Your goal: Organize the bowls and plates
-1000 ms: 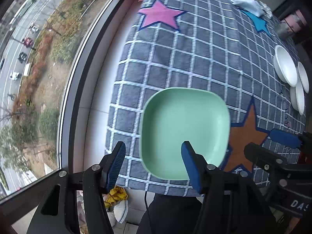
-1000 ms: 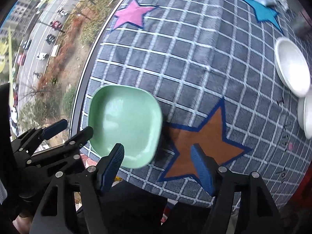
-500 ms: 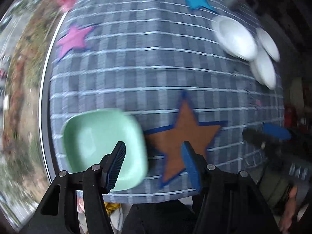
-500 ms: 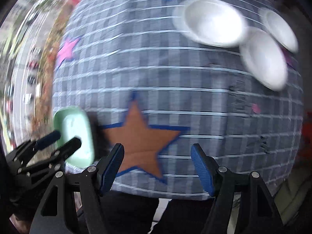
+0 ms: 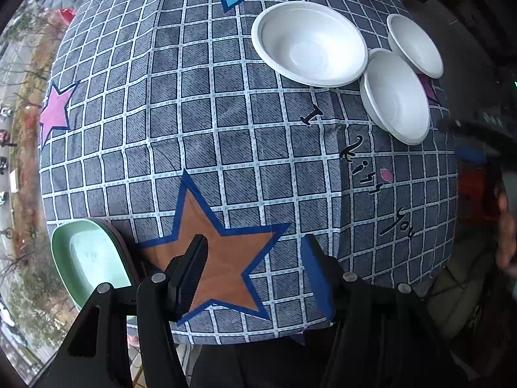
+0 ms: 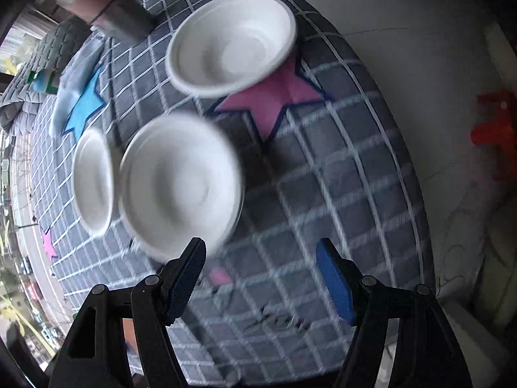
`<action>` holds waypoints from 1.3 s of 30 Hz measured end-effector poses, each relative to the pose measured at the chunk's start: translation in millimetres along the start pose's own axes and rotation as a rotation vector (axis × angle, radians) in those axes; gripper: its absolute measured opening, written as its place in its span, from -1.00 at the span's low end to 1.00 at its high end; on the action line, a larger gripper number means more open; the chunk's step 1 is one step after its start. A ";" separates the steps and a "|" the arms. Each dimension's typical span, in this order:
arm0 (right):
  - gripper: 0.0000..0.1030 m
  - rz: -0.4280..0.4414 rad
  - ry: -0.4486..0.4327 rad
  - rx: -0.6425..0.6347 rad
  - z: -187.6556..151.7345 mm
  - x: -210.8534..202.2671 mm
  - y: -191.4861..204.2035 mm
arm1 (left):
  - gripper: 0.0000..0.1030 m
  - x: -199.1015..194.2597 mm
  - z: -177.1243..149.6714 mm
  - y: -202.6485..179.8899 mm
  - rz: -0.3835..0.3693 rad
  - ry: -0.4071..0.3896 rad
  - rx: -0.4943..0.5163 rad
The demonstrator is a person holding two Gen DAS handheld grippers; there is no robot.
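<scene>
A green square plate point(image 5: 87, 258) lies at the table's near left corner, left of my open, empty left gripper point(image 5: 255, 274), which hangs over an orange star. Three white bowls sit at the far right: a large one point(image 5: 308, 47), a middle one point(image 5: 395, 97) and a small one point(image 5: 415, 45). In the right wrist view my open, empty right gripper point(image 6: 261, 278) hovers just in front of the nearest bowl point(image 6: 181, 184), with another bowl point(image 6: 231, 43) behind it and a third point(image 6: 93, 179) to its left. That view is motion-blurred.
The table wears a grey checked cloth point(image 5: 200, 113) with coloured stars. A metal cup point(image 6: 110, 16) and a pale cloth point(image 6: 76, 74) lie at the far end. A window with a street below runs along the left edge. The table's right edge drops to the floor point(image 6: 420, 48).
Both grippers swung right, away from the green plate. The left now sits over the orange star. The right has moved up close to the white bowls. Both stayed open.
</scene>
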State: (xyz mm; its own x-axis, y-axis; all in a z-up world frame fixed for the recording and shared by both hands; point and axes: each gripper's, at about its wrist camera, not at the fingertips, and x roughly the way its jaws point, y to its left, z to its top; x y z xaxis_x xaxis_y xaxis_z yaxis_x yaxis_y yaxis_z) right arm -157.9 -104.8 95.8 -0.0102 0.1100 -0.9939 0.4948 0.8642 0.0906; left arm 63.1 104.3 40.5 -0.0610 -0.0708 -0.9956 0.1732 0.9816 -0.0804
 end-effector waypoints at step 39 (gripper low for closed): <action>0.73 0.191 0.088 -0.228 -29.9 -25.4 -33.6 | -0.52 67.6 79.9 -9.4 -0.128 -0.038 -0.423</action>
State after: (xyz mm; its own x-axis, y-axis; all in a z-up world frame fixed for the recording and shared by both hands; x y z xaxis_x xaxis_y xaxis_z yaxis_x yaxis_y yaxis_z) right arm -200.3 -121.9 119.9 -0.0163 0.3145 -0.9491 0.2877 0.9106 0.2968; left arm 135.8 76.2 -29.8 -0.0181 -0.1952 -0.9806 -0.2514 0.9501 -0.1845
